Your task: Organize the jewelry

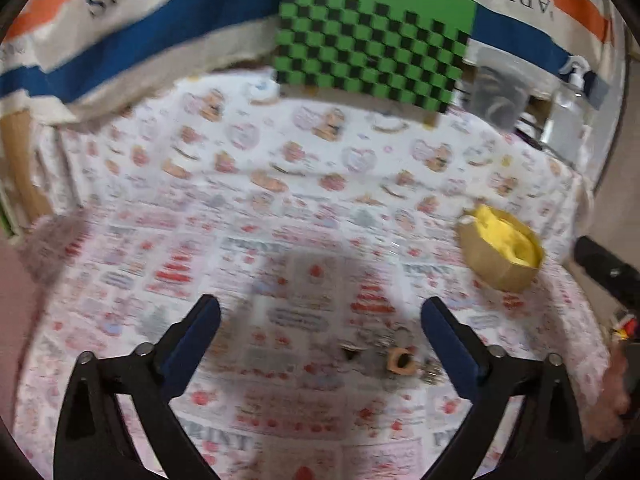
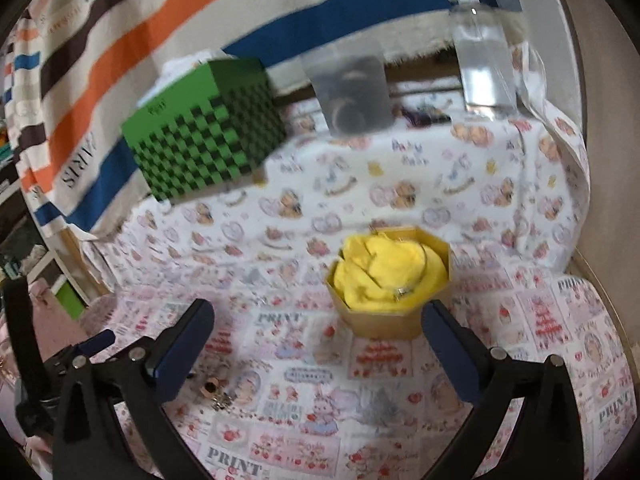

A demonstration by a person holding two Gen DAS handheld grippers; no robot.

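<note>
Small jewelry pieces (image 1: 400,354) lie loose on the patterned cloth, among them a tan ring and some silver bits. My left gripper (image 1: 320,320) is open and empty, hovering just behind them. The pieces also show in the right wrist view (image 2: 214,392) at lower left. A brown octagonal box (image 2: 388,280) lined with yellow cloth holds a thin bangle and a small ring. It also shows in the left wrist view (image 1: 500,252) at the right. My right gripper (image 2: 318,322) is open and empty, in front of the box.
A green checkered box (image 2: 204,132) stands at the back. A translucent container (image 2: 350,92) and a clear pump bottle (image 2: 482,52) stand at the back right. A striped cloth (image 2: 120,40) hangs behind. The table's right edge (image 2: 600,300) is close.
</note>
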